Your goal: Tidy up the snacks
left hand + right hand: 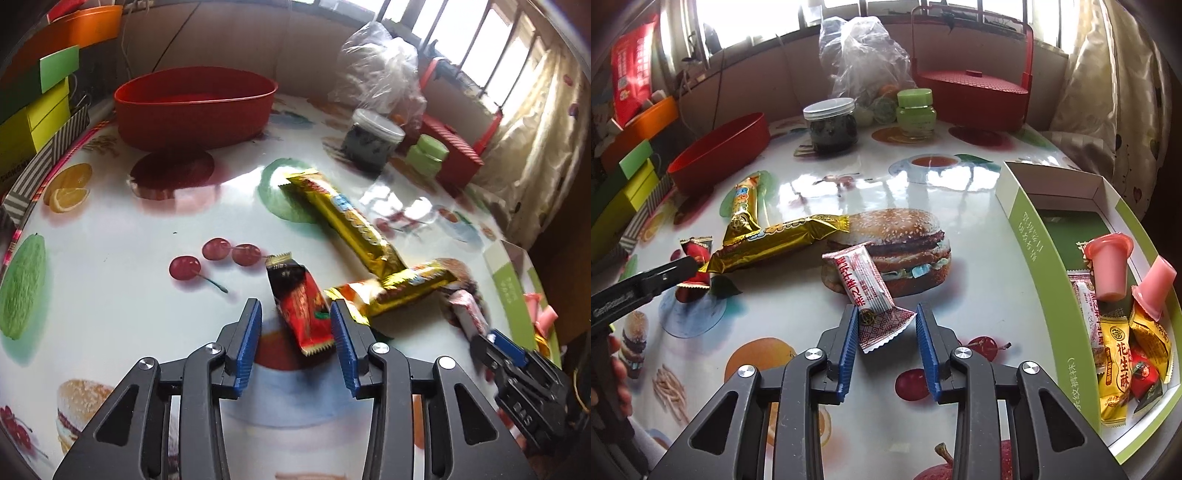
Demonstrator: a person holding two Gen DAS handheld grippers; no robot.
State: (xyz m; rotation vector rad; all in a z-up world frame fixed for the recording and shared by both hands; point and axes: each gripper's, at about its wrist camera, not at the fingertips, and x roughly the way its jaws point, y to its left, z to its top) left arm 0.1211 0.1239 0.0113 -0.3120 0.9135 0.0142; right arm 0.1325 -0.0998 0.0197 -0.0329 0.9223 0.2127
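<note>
Two gold wafer bars [351,218] crossed on bench [110,266] — both tongs, left [295,325] and right [886,325], agape, gripping nothing; red jar-side bowl [195,107] beyond.

I read 花生酥 in dark characters on the yellow foil snack packet [1117,373] in the green-sided cardboard box [1056,280]. "GenRobot.AI" is printed on the black left gripper's [676,271] arm. Red characters on the white-and-red wrapped candy [866,286] are illegible to me.
</note>
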